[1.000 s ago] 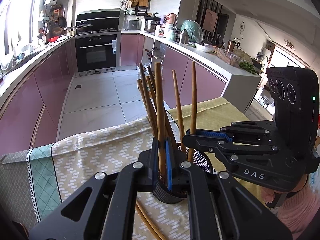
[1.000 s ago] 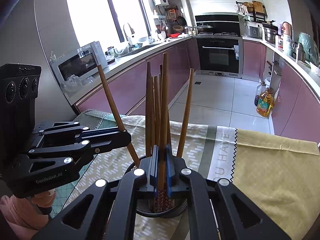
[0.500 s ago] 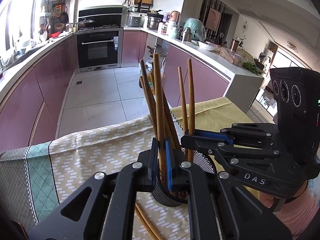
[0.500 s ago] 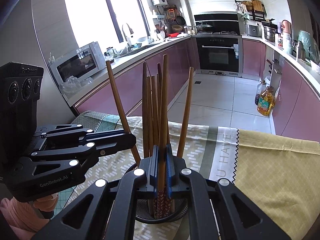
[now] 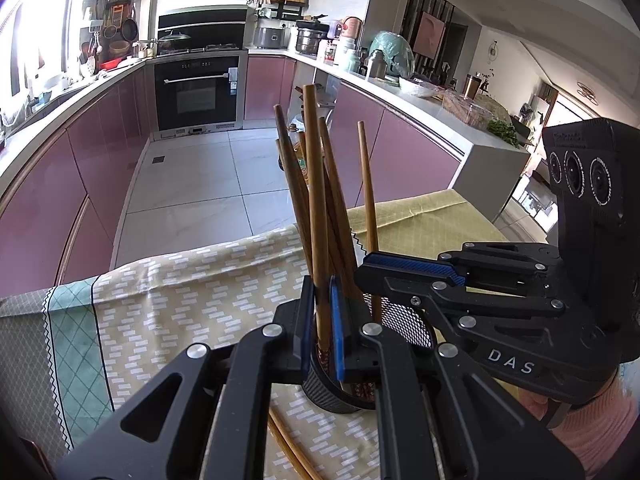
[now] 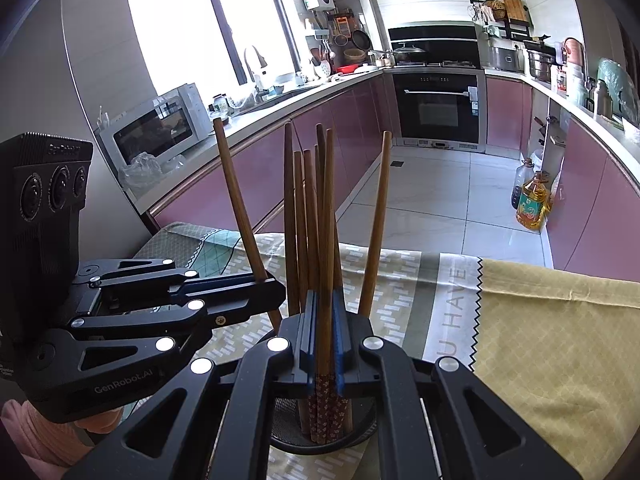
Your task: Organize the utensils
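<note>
A black mesh holder (image 5: pixel 404 322) stands on the tablecloth with several brown wooden chopsticks (image 5: pixel 340 216) upright in it. My left gripper (image 5: pixel 321 312) is shut on one chopstick (image 5: pixel 316 200), its lower end inside the holder. My right gripper (image 6: pixel 325 336) is shut on another chopstick (image 6: pixel 327 216), which also stands in the holder (image 6: pixel 360 434). Each gripper shows from the side in the other's view: the right one (image 5: pixel 372 270) and the left one (image 6: pixel 272 292), both at the holder's rim.
Two loose chopsticks (image 5: pixel 292 450) lie on the patterned tablecloth (image 5: pixel 180 304) in front of the holder. A yellow cloth (image 6: pixel 560 340) covers the table's right part. The table's far edge drops to the kitchen floor, with an oil bottle (image 6: pixel 530 200) by the cabinets.
Both grippers have sunk with their chopsticks, so the sticks sit deeper in the holder. The left-held chopstick now leans less and stands closer to the bundle.
</note>
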`<state>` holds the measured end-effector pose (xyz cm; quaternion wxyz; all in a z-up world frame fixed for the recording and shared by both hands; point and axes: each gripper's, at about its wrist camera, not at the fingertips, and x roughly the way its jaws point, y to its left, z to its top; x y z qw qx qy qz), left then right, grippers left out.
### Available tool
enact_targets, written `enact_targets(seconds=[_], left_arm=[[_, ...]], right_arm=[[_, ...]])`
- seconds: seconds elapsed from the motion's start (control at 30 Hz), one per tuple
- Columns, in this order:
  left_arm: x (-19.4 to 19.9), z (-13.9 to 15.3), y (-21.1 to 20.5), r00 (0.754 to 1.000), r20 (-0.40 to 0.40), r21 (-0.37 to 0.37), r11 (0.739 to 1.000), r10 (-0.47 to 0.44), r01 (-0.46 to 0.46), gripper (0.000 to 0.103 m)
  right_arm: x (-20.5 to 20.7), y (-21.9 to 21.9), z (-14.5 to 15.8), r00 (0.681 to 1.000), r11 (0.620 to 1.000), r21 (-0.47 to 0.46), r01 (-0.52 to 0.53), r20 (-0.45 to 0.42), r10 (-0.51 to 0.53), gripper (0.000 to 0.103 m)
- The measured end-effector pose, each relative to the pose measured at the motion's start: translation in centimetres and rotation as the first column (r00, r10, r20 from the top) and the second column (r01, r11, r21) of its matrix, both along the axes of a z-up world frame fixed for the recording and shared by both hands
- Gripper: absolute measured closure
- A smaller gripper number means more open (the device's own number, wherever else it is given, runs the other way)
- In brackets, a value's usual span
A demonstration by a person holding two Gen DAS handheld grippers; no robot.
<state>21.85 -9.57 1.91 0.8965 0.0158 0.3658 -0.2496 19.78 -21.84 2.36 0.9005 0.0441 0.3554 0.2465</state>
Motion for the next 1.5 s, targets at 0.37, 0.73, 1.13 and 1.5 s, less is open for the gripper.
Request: enact_targets(seconds=[0.37,0.73,1.13,1.5], left_arm=[[0.2,-0.2,0.3,1.000,-0.011,-0.018,1.000,-0.013,0.013,0.095],[0.3,-0.3,1.4,1.000,-0.004,-0.046,0.998,0.031,-0.031,0.077],[-4.7,0.2,5.4,0.990,0.113,-0.072,0.994,0.091,-0.083,0.053],[-10.1,-5.5,9.9,0.977,0.052,0.036,0.977,0.209,-0.211,0.040]], right_arm=[[-0.6,-0.1,-0.2,1.000,1.000,0.009,-0.005,-0.003,0.005,0.096],[-2.4,-0.9,-0.1,1.000,0.999,0.036,-0.014,0.012,0.014,0.088],[-8.5,-0.4,0.2,0.987,0.984,0.084,-0.158,0.056,0.153,0.076],[-10.5,3.3,-5.7,0.974,0.978,0.056,-0.200,-0.096,0.205,0.070]])
